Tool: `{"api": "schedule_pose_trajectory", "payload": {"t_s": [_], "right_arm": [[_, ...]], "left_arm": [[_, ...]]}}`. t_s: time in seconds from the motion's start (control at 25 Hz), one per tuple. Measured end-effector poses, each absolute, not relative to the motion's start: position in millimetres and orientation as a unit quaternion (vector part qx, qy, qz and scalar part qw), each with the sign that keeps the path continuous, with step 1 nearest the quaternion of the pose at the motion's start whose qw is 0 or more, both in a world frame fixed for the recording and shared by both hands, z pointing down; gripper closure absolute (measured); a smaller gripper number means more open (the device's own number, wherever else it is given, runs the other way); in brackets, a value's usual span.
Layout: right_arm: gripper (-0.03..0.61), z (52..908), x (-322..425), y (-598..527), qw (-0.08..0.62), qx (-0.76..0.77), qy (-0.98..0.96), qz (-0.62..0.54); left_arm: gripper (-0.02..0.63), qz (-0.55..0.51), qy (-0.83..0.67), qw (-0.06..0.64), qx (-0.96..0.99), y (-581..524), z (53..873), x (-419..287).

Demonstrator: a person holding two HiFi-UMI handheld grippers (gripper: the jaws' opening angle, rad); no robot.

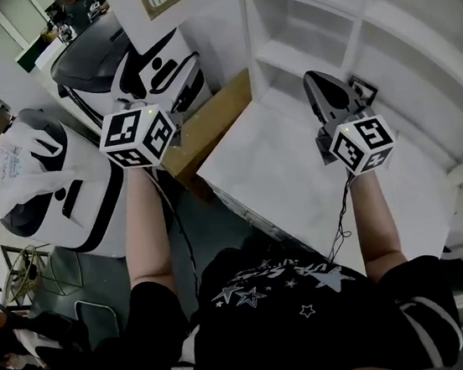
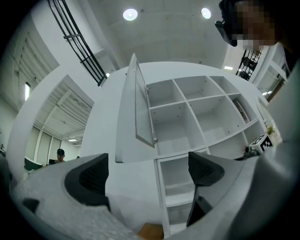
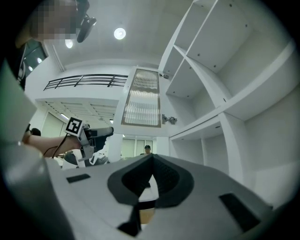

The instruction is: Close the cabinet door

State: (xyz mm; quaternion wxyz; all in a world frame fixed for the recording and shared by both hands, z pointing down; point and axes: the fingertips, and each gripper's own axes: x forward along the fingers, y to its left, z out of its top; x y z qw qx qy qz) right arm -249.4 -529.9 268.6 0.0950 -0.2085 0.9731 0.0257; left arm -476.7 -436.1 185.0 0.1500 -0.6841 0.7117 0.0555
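Head view puts left gripper (image 2: 146,174) and right gripper (image 1: 323,87) raised before the white cabinet (image 1: 324,20), left jaws wide apart and empty, right jaws pressed together on nothing, while the door (image 2: 140,105) stands swung open off the upper shelves, well apart from both.

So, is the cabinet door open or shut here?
Open. The cabinet door stands out edge-on from the shelving, the compartment behind it exposed; the right gripper view shows its ribbed panel swung clear on its hinges.
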Motion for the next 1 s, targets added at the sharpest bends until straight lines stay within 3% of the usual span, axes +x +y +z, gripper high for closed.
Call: {"api": "schedule_pose_trajectory", "payload": {"t_s": [0.48,0.8,0.88,1.0], "right_arm": [[0.572,272,-270,-537,0.092,-0.231,0.968,0.022],[0.573,268,-254,-546,0.095,-0.267,0.959,0.022],[0.574,271,-247,-546,0.093,-0.275,0.957,0.022],[0.573,275,-238,-548,0.087,-0.281,0.955,0.024]], "left_arm": [[0.092,0.038,0.683,0.2,-0.701,-444,170,-479],[0.095,0.077,0.652,0.18,-0.732,-435,164,-460],[0.132,0.094,0.647,0.174,-0.737,-431,163,-453],[0.267,0.108,0.648,0.178,-0.733,-425,162,-444]]}}
